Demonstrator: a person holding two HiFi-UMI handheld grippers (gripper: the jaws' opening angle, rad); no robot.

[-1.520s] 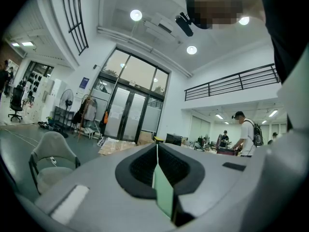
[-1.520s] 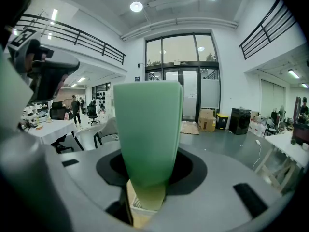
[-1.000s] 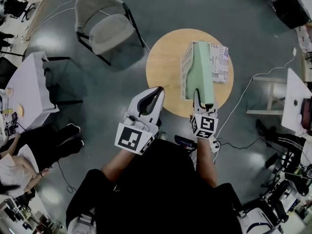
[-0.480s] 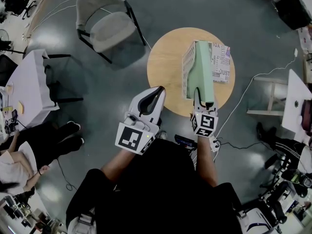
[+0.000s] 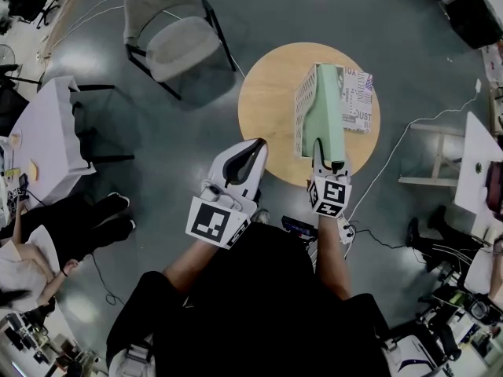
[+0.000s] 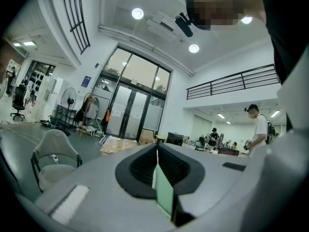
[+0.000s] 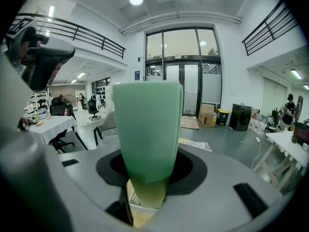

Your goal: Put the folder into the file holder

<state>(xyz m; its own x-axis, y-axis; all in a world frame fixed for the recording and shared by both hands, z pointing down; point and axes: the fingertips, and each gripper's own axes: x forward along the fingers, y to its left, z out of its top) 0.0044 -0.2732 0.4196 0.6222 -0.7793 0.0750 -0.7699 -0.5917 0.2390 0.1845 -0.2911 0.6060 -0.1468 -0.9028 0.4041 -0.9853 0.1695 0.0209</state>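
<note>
The green folder (image 5: 324, 108) is probably light, thin and bendy, with a slick cover, so its near edge is the place to pinch. Pale mint and long, it sits along the white mesh file holder (image 5: 301, 108) on the round table (image 5: 263, 108), upper centre-right of the head view. How deep it sits is unclear. The right gripper (image 5: 330, 162) clamps its near end. The left gripper (image 5: 257, 144), lower left, is closed and empty.

File holder (image 5: 303, 108) interior seemingly behind folder (image 5: 326, 116)

We see a round wooden table (image 5: 271, 124) on grey floor (image 5: 330, 14). On it stands a white mesh file holder (image 5: 302, 110), with a printed box (image 5: 358, 102) just beside it on the right.
</note>
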